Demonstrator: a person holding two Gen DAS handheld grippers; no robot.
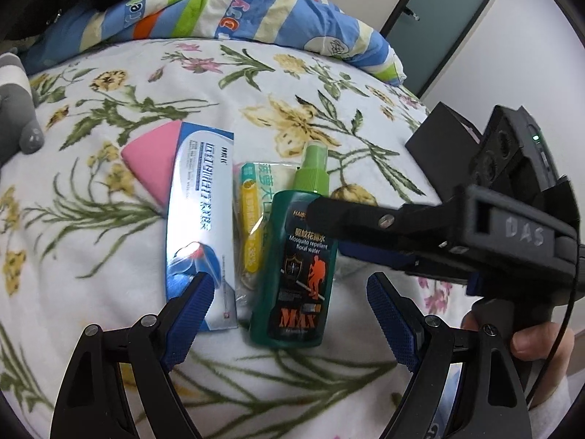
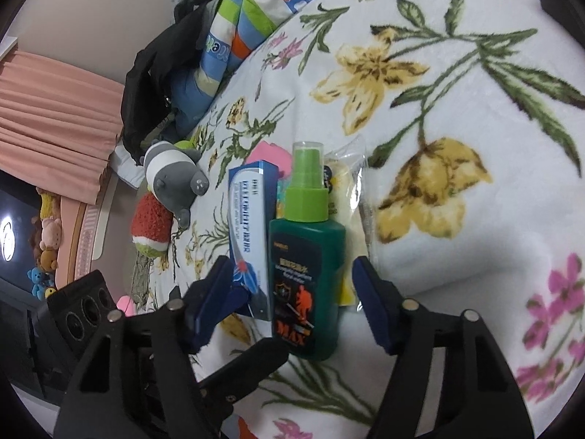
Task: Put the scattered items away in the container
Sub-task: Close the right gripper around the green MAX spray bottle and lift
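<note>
A green mosquito-repellent spray bottle (image 1: pixel 298 256) lies on the floral blanket, also in the right wrist view (image 2: pixel 307 274). Left of it lie a yellow sachet packet (image 1: pixel 252 216) and a blue-white toothpaste box (image 1: pixel 203 219) over a pink item (image 1: pixel 150 164). My left gripper (image 1: pixel 290 314) is open, its fingers either side of the bottle's base. My right gripper (image 2: pixel 292 300) is open around the bottle's lower half; in the left wrist view it reaches in from the right (image 1: pixel 365 230). A black box (image 1: pixel 442 146) sits at the right.
The striped duvet (image 1: pixel 226 11) is bunched at the back. A grey plush toy (image 2: pixel 172 175) and a red-green plush (image 2: pixel 151 226) lie to the left. The bed edge and a door (image 1: pixel 446 18) are at the right.
</note>
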